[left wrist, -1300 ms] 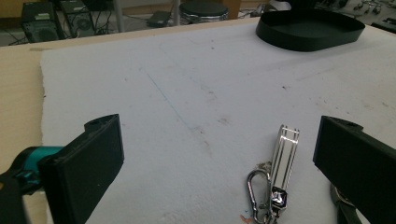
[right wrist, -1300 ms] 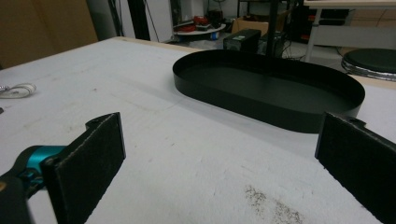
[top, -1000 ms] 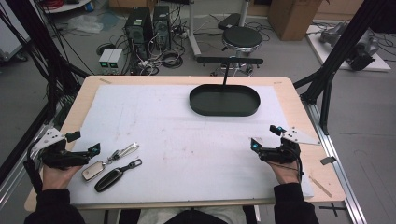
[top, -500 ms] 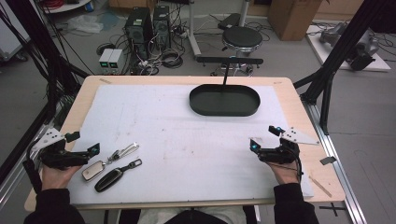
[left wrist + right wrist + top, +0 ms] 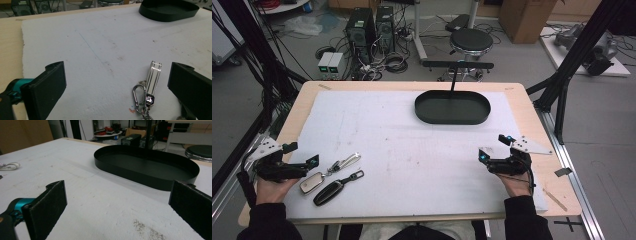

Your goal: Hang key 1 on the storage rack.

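No readable text, label or number on the key fobs [image 5: 326, 186] or tray [image 5: 452, 107].

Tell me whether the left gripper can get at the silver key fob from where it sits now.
Probably yes. The left gripper is open and sits right beside the silver key fob, with bare white mat between them. The keyring strap and the black key fob lie close by, so a clean pinch needs care.

On the surface [image 5: 412, 150], the oval tray [image 5: 452, 107] sits at the far side, right of centre. Three things lie near the front left corner: a key fob [image 5: 312, 183] leftmost, a longer car key [image 5: 334, 188] just right of it, and a carabiner keychain [image 5: 343, 163] behind both. The left gripper [image 5: 302, 156] lies just left of them, the right gripper [image 5: 494, 147] well apart at the front right.
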